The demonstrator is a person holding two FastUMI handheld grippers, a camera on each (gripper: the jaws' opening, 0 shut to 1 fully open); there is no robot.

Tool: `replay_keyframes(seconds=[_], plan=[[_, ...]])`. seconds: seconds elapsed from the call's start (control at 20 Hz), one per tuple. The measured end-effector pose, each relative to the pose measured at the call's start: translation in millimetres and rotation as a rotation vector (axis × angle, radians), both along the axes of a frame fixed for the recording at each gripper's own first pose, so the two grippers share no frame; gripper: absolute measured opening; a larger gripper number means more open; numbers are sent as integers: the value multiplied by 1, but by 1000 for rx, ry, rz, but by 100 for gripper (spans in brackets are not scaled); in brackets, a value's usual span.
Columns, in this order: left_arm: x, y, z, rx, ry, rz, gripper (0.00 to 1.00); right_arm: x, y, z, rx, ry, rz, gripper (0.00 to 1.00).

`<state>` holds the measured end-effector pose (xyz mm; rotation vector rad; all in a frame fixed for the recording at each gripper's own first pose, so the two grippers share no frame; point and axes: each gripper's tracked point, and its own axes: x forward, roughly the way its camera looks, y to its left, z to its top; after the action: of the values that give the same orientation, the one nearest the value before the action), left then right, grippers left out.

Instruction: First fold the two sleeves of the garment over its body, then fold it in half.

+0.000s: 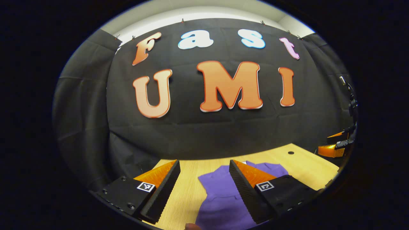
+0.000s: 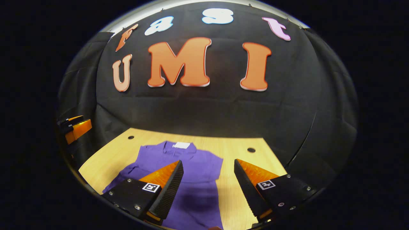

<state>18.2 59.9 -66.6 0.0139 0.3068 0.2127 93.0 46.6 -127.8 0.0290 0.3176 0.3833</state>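
A purple short-sleeved shirt (image 2: pixel 188 179) lies flat on the light wooden table (image 2: pixel 236 150), collar and white label toward the back wall. In the right gripper view my right gripper (image 2: pixel 207 182) hovers open above the shirt's right sleeve and side edge, holding nothing. In the left gripper view the same shirt (image 1: pixel 217 198) lies below my left gripper (image 1: pixel 204 182), which is open above the shirt's left sleeve, fingers apart with nothing between them. The other gripper shows at the right edge of the left gripper view (image 1: pixel 335 143) and at the left edge of the right gripper view (image 2: pixel 75 127).
The black cloth wall stands close behind the table. Two small round holes sit in the tabletop near its back edge (image 2: pixel 131 137) (image 2: pixel 251 149). A dark stand (image 1: pixel 350 95) rises at the far right of the left gripper view.
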Motion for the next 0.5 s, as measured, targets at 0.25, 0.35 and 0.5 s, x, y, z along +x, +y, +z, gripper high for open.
replay_keyframes(seconds=[0.25,0.35,0.5], plan=[[-37,-5,-78,1,253,-51,98,-32,-12,-79,-42,256,11,95],[-56,-7,-118,-24,372,-68,99,-52,-21,-115,-55,355,7,96],[-89,-2,-164,-58,535,-71,99,-71,-30,-164,-87,480,4,95]])
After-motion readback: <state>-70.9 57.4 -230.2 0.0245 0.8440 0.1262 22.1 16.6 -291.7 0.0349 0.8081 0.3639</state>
